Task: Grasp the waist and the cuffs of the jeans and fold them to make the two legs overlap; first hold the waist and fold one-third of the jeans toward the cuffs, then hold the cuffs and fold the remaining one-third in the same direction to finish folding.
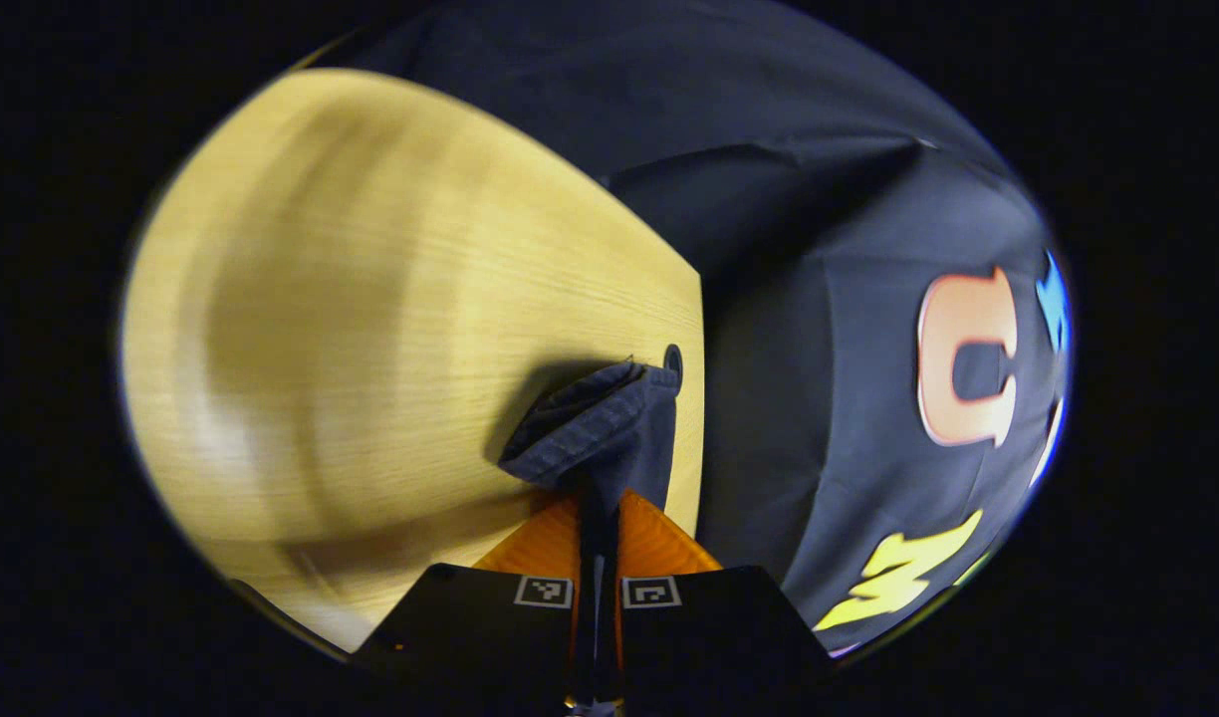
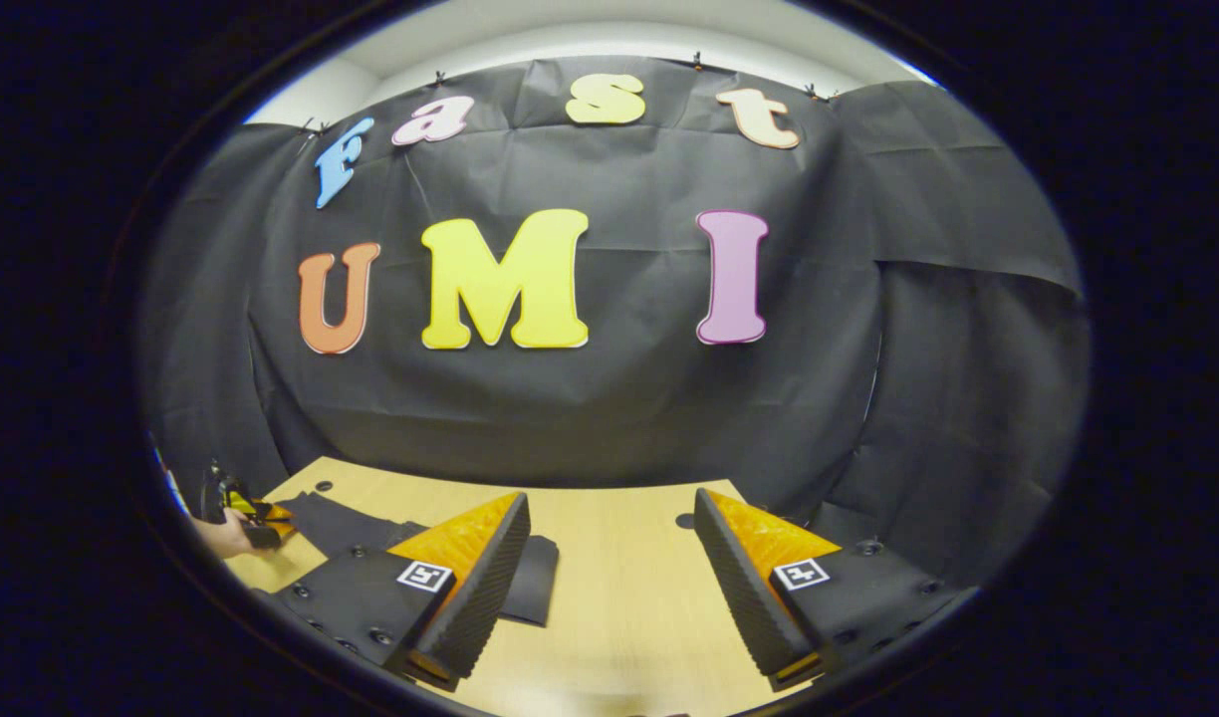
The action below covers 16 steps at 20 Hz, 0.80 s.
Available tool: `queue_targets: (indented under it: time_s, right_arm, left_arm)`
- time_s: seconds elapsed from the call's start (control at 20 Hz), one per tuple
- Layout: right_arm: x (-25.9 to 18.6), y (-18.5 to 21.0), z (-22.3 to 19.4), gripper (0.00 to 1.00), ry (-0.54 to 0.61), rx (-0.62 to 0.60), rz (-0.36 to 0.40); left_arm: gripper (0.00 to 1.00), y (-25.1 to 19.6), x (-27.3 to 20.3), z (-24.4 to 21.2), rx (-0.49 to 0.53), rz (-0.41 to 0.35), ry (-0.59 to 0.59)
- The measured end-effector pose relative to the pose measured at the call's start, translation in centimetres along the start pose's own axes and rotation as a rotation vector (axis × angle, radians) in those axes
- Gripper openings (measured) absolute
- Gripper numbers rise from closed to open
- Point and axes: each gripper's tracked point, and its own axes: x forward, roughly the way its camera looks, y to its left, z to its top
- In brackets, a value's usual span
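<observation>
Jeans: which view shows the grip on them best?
Left gripper view. The left gripper is shut on a bunched edge of the jeans, close up above the table. The right gripper view shows the jeans lying dark and flat far off, with the right gripper open above the table.

Left gripper view: the tabletop (image 1: 370, 299) is smeared with motion blur, warm and brightly lit, with broad soft shadows. Right gripper view is sharp and evenly lit from above. Both bend strongly toward their edges, where they dim.
</observation>
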Motion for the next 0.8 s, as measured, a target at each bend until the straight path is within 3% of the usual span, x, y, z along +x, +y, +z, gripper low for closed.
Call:
queue_targets:
  time_s: [0.1,0.3,0.8]
  right_arm:
    - [-0.2,0.4,0.1,0.99,-0.005,0.001,0.010]
    - [-0.6,1.4,0.5,0.99,-0.021,-0.016,0.030]
    - [-2.0,-0.1,0.2,0.99,-0.028,0.020,0.002]
  left_arm:
    - [0.04,-1.5,-1.0,0.0,0.118,-0.017,-0.020]
    - [0.05,-4.9,-2.7,-0.3,0.235,-0.048,-0.064]
    - [0.04,-15.7,-7.0,-6.9,0.569,-0.240,-0.056]
